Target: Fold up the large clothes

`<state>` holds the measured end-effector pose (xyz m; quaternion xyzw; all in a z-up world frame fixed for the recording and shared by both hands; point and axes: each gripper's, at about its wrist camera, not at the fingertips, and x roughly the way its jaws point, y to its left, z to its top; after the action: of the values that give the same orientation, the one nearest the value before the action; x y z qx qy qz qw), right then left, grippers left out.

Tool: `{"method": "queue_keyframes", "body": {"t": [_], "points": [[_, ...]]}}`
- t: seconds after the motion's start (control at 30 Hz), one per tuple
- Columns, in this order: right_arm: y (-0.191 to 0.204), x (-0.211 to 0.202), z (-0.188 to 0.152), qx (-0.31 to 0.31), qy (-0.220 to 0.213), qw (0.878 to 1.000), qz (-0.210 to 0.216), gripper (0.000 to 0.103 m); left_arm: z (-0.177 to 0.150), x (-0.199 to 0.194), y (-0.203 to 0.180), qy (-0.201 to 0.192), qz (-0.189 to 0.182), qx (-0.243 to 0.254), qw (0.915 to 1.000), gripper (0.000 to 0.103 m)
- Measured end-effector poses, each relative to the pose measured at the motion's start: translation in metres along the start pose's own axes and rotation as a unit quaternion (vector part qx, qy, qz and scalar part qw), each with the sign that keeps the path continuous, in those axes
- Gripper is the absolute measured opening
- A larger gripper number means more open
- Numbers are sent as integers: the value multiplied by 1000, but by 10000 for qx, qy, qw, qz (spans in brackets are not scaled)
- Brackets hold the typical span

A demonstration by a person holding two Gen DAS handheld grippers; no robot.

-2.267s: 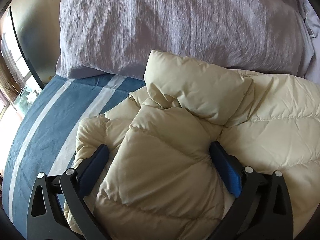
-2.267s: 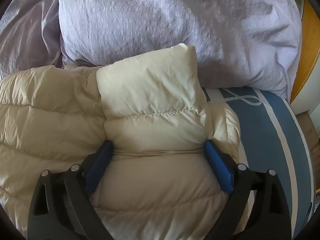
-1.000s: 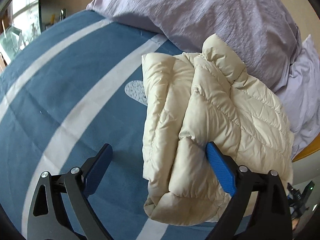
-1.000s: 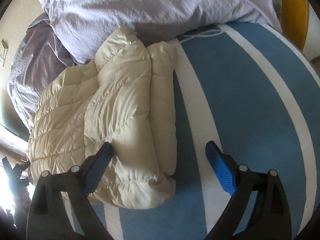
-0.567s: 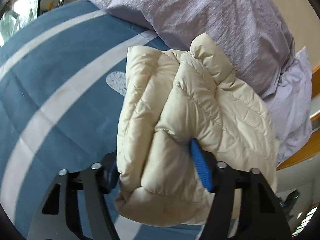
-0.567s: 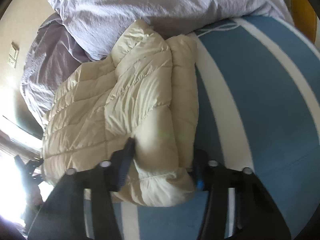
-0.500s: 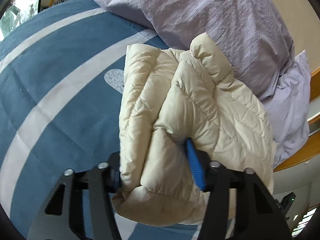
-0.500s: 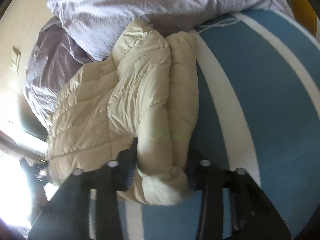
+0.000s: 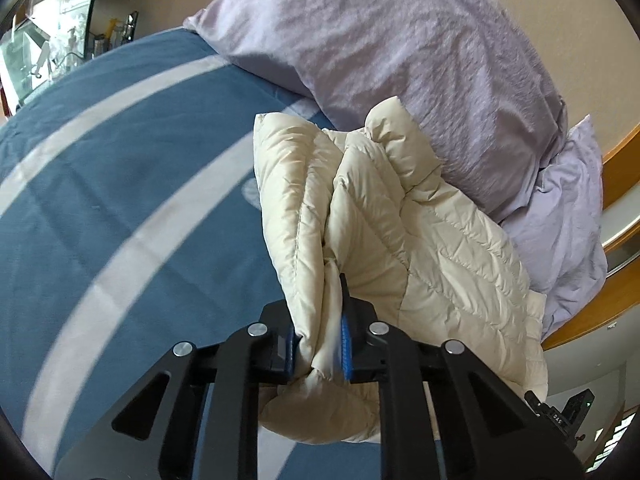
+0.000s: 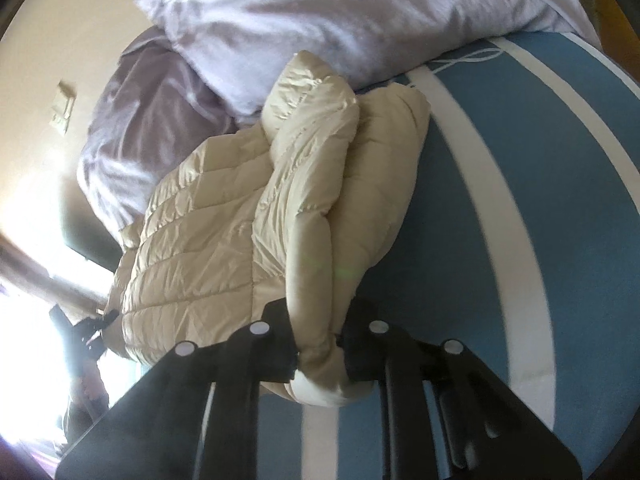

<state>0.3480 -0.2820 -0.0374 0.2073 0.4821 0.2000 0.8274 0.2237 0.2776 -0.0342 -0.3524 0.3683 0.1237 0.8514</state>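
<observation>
The likeliest failure is slippage: the cream puffer jacket (image 9: pixel 400 240) is thick, slick and springy, and each claw bites only a thin pinch of the near hem, so a quick lift could pull the fabric free or let the folded layers slide apart and undo the fold. Uneven lifting by the two hands could also twist it.

The left claw (image 9: pixel 320 340) has just been closing and now clamps a bunched edge at the jacket's near left corner. The right claw (image 10: pixel 320 344) has likewise been closing and grips the near right corner.

The jacket lies on the blue striped bed (image 9: pixel 120 220), stretching away from both claws, its far end touching the lavender pillow (image 9: pixel 400 60).
</observation>
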Motion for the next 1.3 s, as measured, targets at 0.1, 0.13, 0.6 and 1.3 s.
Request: {"method": "queue_keyframes", "body": {"t": [0.1,0.13,0.6,1.3], "points": [[19,-3,-15,-303,59,9995,51,16,-5,-17,15,-40,7,29,10000,16],[26,-5,-23,-438,92,9990,79,16,-7,-25,23,-59,2,28,10000,16],[71,-10,-86,-1517,529,9870,-48,20,-27,-68,83,-86,82,-38,9999,17],[129,-20,-83,-2231,-407,9685,-1029,57,-31,-58,103,99,146,-483,9987,77]]}}
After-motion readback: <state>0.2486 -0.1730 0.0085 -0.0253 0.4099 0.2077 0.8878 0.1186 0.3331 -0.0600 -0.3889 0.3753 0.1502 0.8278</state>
